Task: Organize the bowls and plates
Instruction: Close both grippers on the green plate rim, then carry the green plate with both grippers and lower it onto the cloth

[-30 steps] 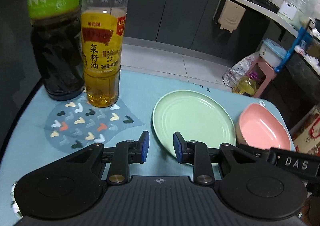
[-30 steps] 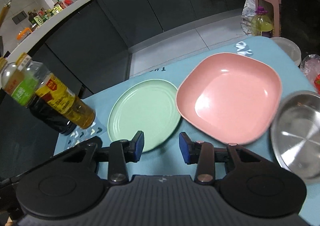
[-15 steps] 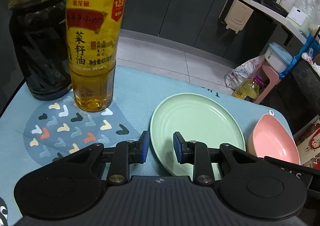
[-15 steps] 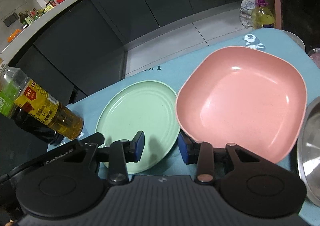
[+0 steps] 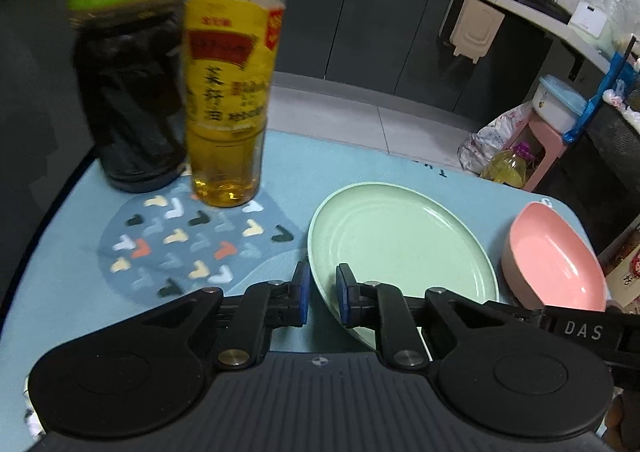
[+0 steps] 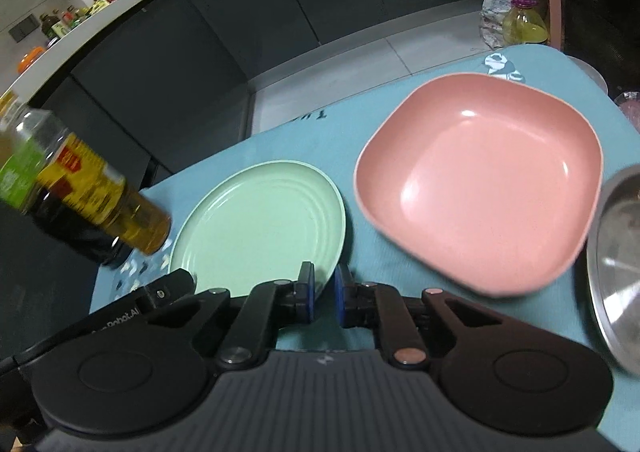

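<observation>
Plate (image 5: 400,248), green, lying flat around the middle of the surface (image 5: 360,160), near rim towards the front edge. Left gripper (image 5: 322,296) just closed in on the near-left rim, rim between the pads and, by the look of it, pinched. Right gripper (image 6: 324,292) likewise just drawn together on the near-right rim, narrow gap filled by the plate's edge. Likely step: lifting the plate to stack or move it. Best done by raising both sides together and level, keeping the pinch firm on the thin lip and avoiding any twist between the two grips. Worth checking for slip before carrying far, smooth plastic by the look. Bowl (image 6: 480,188), pink and squarish, just beside the plate towards the right edge, not touching; steel bowl (image 6: 616,252) past it at the right edge, so better to swing clear of both. Two bottles (image 5: 228,92) upright at the far left corner, on the rim of a patterned mat (image 5: 180,248). Surface covered in pale blue cloth. Beyond: tiled floor (image 5: 340,108), dark cabinets (image 5: 380,12) under a light counter with appliances, a pink stool (image 5: 540,148) off the far right corner.
</observation>
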`<state>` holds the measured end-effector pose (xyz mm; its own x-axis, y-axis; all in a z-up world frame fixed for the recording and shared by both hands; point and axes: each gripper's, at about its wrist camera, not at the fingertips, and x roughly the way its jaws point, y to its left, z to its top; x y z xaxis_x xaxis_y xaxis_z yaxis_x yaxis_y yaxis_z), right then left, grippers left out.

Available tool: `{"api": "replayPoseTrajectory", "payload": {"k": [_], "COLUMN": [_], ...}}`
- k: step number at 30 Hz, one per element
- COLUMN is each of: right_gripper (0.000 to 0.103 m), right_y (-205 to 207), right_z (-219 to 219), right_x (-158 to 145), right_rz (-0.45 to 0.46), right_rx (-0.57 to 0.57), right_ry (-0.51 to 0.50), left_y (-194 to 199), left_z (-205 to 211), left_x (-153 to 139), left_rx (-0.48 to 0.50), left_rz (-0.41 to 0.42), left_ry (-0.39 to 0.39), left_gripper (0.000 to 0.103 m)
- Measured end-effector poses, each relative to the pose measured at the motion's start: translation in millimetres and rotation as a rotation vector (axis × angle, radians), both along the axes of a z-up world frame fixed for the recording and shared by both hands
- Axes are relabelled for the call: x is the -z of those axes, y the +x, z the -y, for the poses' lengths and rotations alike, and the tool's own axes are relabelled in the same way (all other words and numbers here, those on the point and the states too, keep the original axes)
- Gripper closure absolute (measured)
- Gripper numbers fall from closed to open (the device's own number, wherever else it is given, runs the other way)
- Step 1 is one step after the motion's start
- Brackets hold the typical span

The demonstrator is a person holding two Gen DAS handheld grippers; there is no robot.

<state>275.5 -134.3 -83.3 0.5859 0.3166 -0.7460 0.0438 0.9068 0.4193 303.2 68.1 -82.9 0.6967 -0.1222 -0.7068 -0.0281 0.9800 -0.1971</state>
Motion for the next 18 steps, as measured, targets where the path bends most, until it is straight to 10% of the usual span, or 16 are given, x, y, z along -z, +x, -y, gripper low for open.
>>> {"api": "replayPoseTrajectory", "payload": {"k": [18], "right_gripper": [0.097], "right_y": [-67.9], "right_z": [-48.8], "right_x": [-51.0], "right_rz": [0.078], "right_rx": [-0.128], "right_ry": [-0.029], "left_y": [-95.7], "left_z": [-51.9], "left_x": [-45.6], "left_rx": [-0.059], "left_rz": [0.106], "left_ry": [-0.016], "left_gripper": [0.090]}}
